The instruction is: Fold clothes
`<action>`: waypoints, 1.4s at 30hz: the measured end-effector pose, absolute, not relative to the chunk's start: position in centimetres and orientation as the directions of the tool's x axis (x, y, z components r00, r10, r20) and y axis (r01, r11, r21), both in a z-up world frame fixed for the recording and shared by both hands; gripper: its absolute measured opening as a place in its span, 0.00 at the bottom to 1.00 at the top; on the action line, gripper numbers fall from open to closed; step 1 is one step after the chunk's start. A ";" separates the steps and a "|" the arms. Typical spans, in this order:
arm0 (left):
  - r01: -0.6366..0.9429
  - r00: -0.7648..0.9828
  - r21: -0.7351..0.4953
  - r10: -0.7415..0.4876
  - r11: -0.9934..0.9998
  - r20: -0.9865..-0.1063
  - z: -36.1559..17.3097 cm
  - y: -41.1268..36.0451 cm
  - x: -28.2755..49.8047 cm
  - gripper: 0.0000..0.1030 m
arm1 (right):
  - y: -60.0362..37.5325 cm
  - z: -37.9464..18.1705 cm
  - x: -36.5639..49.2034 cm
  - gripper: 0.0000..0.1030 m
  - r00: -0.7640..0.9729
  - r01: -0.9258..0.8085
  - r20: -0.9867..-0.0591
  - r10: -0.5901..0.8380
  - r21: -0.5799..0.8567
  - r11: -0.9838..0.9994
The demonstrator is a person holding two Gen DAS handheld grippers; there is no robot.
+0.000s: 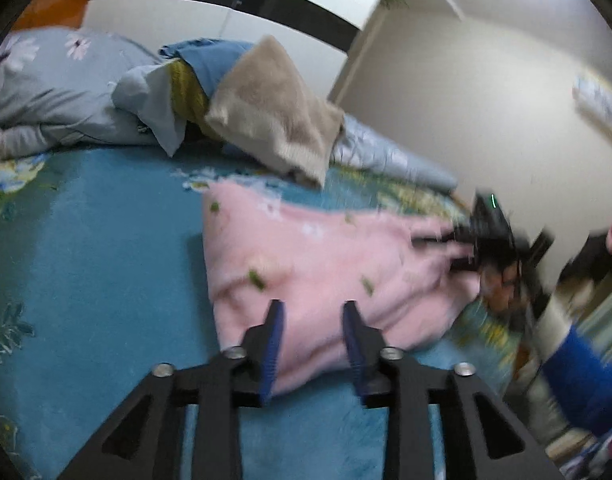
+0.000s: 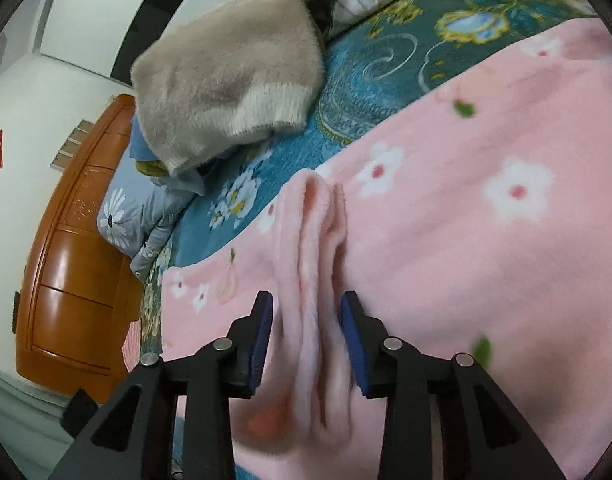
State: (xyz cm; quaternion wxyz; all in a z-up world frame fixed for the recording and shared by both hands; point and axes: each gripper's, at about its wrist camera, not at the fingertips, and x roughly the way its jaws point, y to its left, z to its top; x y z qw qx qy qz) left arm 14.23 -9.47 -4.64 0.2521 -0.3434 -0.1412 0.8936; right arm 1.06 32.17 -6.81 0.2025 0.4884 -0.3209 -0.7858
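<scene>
Two grippers are in my views, and I describe the scene from the left side to the right. On the far left of the right wrist view I see an orange wooden cabinet (image 2: 78, 264) by the white wall. Next to it, on the bed with the blue flowered cover (image 1: 98, 240), lies a grey-blue quilt with white flowers (image 1: 46, 92), and on the pile beside it rests a beige fluffy sweater (image 1: 274, 116) with a paler ribbed hem. The pink fleece garment (image 1: 317, 280) lies on the blue cover, in front of the sweater and near the bed edge. My left gripper (image 1: 313, 344) hovers over its near edge with the jaws apart, and no cloth sits between the blue pads (image 1: 274, 344). My right gripper (image 2: 306, 336) is at the right end of the garment; a raised fold of the pink fleece stands between its jaws, which are also spread and do not press it. In the left wrist view this gripper is blurred, and further right I see a blue sleeve (image 1: 585, 384).
</scene>
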 end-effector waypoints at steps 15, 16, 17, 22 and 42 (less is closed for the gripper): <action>-0.164 -0.639 -0.128 0.204 -0.978 -0.742 -10.2 -7.0 10.1 0.52 | 30.2 -7.7 5.5 0.38 -0.416 0.106 -0.753 -0.509 0.516 -0.850; -0.154 -0.634 -0.165 0.225 -0.974 -0.740 -10.2 -7.4 10.0 0.53 | 30.3 -7.6 5.6 0.38 -0.422 0.104 -0.749 -0.511 0.520 -0.848; -0.143 -0.629 -0.200 0.246 -0.969 -0.737 -10.1 -7.8 9.8 0.54 | 30.4 -7.5 5.6 0.38 -0.429 0.102 -0.744 -0.513 0.524 -0.845; -0.079 -0.607 -0.343 0.318 -0.936 -0.728 -10.2 -9.8 8.9 0.55 | 31.0 -6.8 5.8 0.39 -0.460 0.093 -0.719 -0.522 0.545 -0.833; -0.430 -0.544 -0.262 0.479 -0.864 -0.688 -4.5 11.6 5.5 0.64 | 52.7 -7.9 15.4 0.56 -0.812 -0.360 -0.537 -0.229 0.769 -0.528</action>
